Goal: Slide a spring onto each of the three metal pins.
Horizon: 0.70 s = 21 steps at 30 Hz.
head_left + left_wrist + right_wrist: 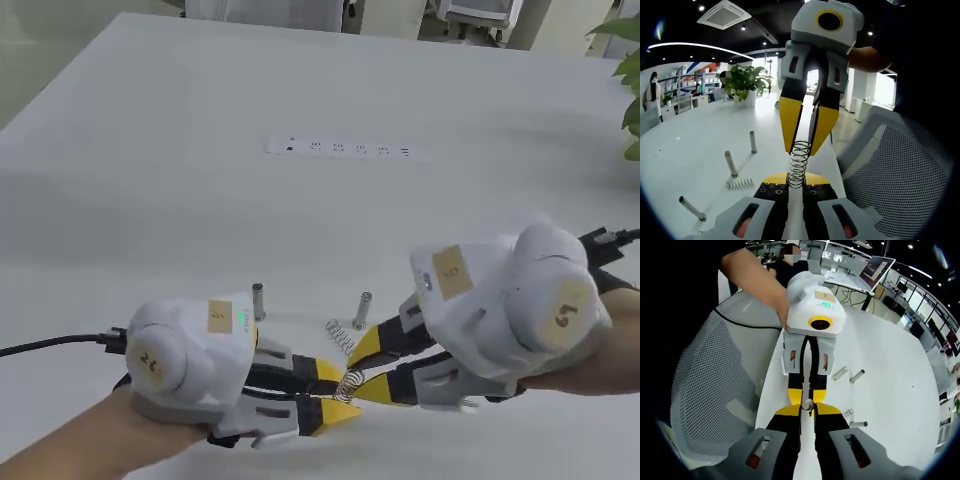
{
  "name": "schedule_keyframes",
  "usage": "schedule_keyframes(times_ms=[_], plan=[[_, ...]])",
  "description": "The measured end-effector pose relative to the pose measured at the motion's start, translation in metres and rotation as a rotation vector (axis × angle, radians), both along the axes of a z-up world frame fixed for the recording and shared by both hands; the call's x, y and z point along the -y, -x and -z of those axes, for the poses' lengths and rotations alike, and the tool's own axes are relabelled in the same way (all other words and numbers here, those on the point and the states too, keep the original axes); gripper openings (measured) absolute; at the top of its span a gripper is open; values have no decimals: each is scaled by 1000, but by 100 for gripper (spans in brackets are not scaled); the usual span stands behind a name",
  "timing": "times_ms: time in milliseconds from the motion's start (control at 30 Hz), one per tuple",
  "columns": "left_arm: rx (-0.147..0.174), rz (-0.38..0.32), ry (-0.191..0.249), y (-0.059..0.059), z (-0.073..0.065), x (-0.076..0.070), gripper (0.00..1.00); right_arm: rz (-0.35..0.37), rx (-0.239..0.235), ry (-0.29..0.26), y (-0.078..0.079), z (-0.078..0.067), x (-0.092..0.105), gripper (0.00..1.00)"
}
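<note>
Spring: a thin coiled steel spring is held in the air over the near edge of the white tabletop, bridging the yellow tips of the two tools.
Left tool: the left tool has its jaws drawn in on the near end of the spring and clamps it.
Right tool: the right tool faces the left one tip to tip, and its jaws pinch the far end of the spring from both sides.
Spring to tools: the coil runs straight from one pair of tips to the other and touches both. In the right gripper view it shows end-on as a small round ring between the tips.
Pins: three short grey metal pins stand bare on the tabletop, beside the tools and apart from the held spring. One is further back, and the nearest slants in the fisheye view.
Loose springs: two loose coiled springs lie flat on the tabletop near the pins, the second just beside the tool tips.
Background: a white power strip lies well beyond the pins.
</note>
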<state>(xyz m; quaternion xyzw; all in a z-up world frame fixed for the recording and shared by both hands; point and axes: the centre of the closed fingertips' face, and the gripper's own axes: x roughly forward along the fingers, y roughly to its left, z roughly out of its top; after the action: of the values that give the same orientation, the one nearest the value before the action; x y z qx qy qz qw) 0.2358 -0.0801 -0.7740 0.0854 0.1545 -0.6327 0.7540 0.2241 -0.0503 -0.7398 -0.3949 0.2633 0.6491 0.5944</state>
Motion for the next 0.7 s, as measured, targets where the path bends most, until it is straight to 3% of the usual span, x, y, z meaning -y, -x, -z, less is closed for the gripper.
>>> schedule_keyframes(times_ms=[200,433,500,700], plan=[[-14,8,3,7,5,9,1,-12,-5,92,6,6,8,6],[-31,2,26,8,6,12,1,-7,-3,105,7,7,13,6],[-35,-10,36,7,5,12,1,-21,19,111,7,7,14,6],[-13,3,21,8,7,18,1,-36,26,151,8,10,16,6]])
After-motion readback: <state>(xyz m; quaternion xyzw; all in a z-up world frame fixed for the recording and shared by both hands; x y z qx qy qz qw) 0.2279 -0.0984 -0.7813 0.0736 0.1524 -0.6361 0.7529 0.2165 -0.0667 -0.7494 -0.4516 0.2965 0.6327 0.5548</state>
